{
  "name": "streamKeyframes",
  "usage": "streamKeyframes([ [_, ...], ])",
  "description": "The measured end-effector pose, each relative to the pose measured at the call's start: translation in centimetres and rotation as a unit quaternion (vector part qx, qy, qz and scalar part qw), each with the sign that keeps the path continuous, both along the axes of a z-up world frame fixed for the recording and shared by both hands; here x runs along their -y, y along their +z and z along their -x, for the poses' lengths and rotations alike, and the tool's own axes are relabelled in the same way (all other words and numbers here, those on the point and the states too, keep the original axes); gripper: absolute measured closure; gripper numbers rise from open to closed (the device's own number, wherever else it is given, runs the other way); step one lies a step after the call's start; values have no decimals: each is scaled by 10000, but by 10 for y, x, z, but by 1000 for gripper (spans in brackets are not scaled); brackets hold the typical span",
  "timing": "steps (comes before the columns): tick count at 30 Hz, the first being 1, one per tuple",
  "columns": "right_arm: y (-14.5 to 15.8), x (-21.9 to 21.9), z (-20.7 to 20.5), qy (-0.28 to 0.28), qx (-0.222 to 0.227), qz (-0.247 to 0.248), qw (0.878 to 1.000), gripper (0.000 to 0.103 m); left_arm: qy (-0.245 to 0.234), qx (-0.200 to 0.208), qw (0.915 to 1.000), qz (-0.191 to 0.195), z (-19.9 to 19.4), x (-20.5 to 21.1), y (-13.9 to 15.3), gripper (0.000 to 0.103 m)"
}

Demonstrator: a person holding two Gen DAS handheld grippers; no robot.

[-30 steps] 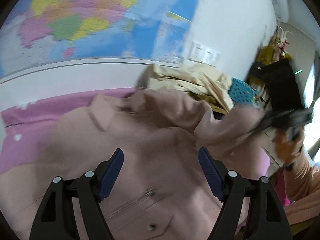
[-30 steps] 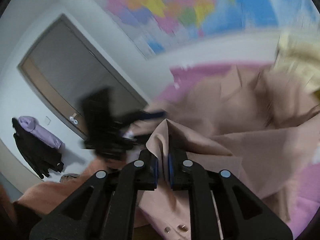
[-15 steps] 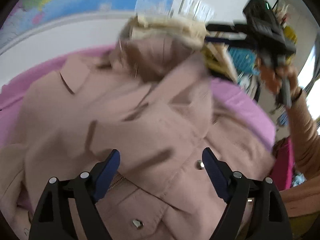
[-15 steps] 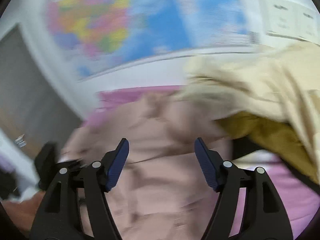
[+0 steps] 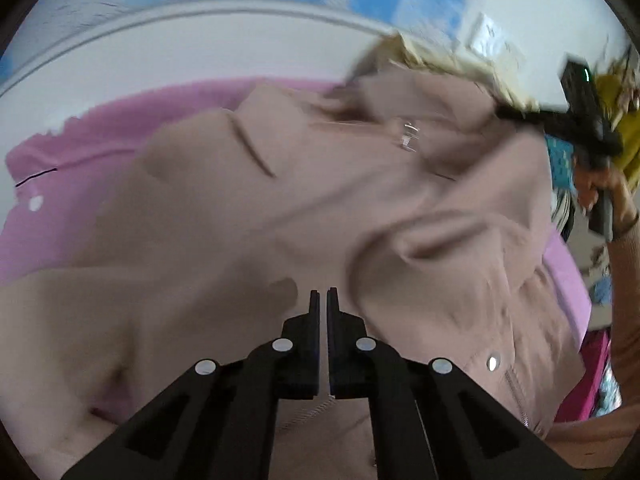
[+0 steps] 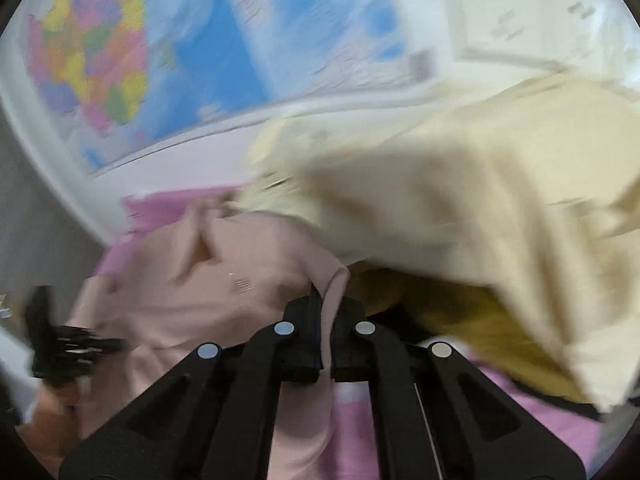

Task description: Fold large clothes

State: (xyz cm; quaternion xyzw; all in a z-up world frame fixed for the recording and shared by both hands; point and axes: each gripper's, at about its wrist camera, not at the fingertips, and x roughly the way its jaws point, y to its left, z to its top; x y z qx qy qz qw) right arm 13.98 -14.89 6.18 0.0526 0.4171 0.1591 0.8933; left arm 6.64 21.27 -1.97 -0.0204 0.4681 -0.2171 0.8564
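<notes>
Jacket [image 5: 280, 200] on pink cover [image 5: 100, 132] | cream pile [image 6: 460, 184] beside | left fingers [image 5: 316, 320] closed empty | right fingers [image 6: 312, 320] pinching jacket

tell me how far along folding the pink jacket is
Early. Done: one flap of the pink jacket already lies folded over its front on the pink bedspread. In hand: the right hand-held gripper pinches a jacket edge; the left hand-held gripper is shut at the fabric. Left: the remaining folds and smoothing.

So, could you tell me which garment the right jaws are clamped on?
The pink jacket: a fold of it runs up between the jaws. The cream garment lies beyond, untouched.
</notes>
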Motion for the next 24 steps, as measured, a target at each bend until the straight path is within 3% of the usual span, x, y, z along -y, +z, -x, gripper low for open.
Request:
streamKeyframes([
  [1, -4, -1, -1, -19, -90, 46, 9999, 100, -53, 16, 9999, 131, -1, -4, 5, 97],
  [2, -9, -4, -4, -9, -209, 137, 9997, 98, -85, 20, 9998, 158, -1, -3, 5, 84],
  [3, -13, -4, -5, -152, -230, 288, 9992, 86, -187, 54, 9996, 187, 1, 2, 7, 66],
  [4, -14, -4, -4, -281, -181, 360, 9988, 75, -312, 81, 9993, 192, 4, 7, 7, 58],
  [5, -13, -3, 0, -416, -94, 346, 9985, 53, -553, 43, 9983, 168, 8, 18, 5, 43],
  [8, 1, 0, 32, -362, 371, 52, 9986, 50, -1048, -158, 9943, -87, 15, 56, -12, 40],
  [11, 13, -12, 84, 613, 631, -395, 9953, 49, -1281, -522, 9902, -202, 18, 72, -36, 40],
  [13, 5, -36, 111, 1330, 435, -452, 9891, 46, -1283, -467, 9904, -217, 19, 76, -41, 40],
  [15, -17, -66, 132, 2010, 36, -341, 9790, 46, -1288, -453, 9906, -64, 18, 74, -37, 40],
  [17, -42, -91, 139, 2341, -322, -299, 9712, 46, -1201, -422, 9918, 97, 20, 68, -31, 40],
  [20, -82, -112, 131, 2302, -934, -612, 9667, 49, -1058, -395, 9936, 88, 21, 62, -26, 39],
  [22, -105, -113, 117, 2009, -1427, -1277, 9607, 63, -961, -488, 9941, 156, 25, 52, -23, 38],
  [24, -116, -115, 117, 1949, -1610, -1848, 9497, 94, -839, -435, 9954, 139, 33, 35, -19, 38],
])
